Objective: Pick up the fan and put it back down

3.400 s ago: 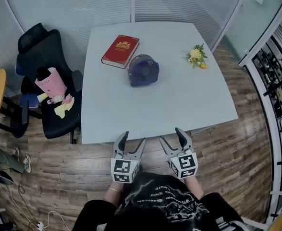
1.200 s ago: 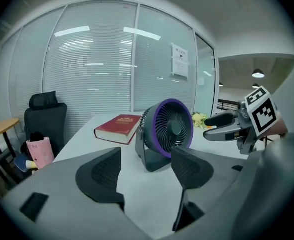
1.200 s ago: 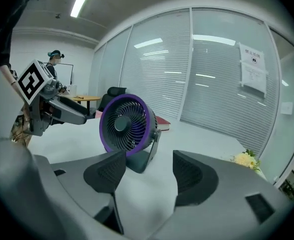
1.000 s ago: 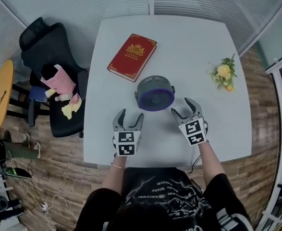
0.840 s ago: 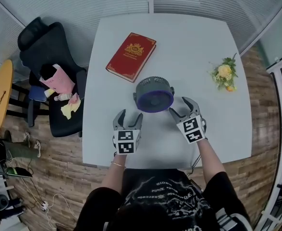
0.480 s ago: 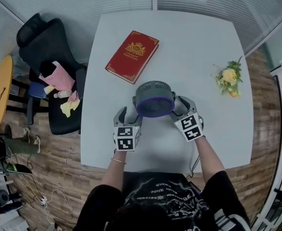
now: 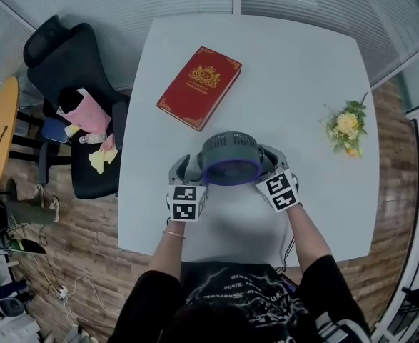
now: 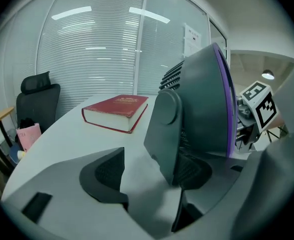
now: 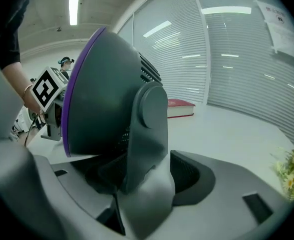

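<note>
A grey fan with a purple front rim stands on the white table near its front edge, face tilted up. My left gripper is at its left side and my right gripper at its right. In the left gripper view the fan's side bracket lies between the left gripper's jaws, against the right pad, with a gap to the left one. In the right gripper view the other bracket stands between the right gripper's jaws, which are closing; a gap shows beside it.
A red book lies behind the fan to the left. A small bunch of yellow flowers sits near the table's right edge. A black office chair with a pink bag stands left of the table.
Both grippers have moved forward from in front of the fan to its two sides, so that its brackets now sit between their jaws. The fan has stayed on the table.
</note>
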A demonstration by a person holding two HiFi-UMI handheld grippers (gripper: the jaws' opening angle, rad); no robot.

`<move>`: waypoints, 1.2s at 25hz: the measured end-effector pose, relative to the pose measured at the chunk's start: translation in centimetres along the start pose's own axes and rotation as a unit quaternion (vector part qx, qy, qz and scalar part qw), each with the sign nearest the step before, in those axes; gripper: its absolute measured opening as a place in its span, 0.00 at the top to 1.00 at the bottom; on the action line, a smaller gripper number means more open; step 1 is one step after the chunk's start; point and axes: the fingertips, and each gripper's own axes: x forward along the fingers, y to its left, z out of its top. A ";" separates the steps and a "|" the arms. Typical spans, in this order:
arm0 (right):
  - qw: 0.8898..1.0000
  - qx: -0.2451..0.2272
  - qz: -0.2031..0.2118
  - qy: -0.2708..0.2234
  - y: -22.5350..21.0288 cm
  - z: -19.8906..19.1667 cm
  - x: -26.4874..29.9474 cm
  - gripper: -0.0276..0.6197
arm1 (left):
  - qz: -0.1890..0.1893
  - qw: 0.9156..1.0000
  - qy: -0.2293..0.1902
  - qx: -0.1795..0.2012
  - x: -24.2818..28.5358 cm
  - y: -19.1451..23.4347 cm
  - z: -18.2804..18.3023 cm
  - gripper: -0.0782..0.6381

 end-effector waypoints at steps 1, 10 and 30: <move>1.000 0.002 0.002 0.000 -0.1 0.0 0.2 0.55 | -0.003 1.000 0.000 0.010 0.2 -0.1 0.1 0.47; 1.000 0.029 0.007 -0.003 -0.6 0.1 0.5 0.67 | -0.030 1.000 -0.007 0.003 1.0 -1.4 0.3 0.72; 0.997 0.076 -0.018 -0.014 0.1 1.0 -2.1 0.71 | -0.014 0.999 -0.022 -0.043 -1.7 -2.0 1.7 0.76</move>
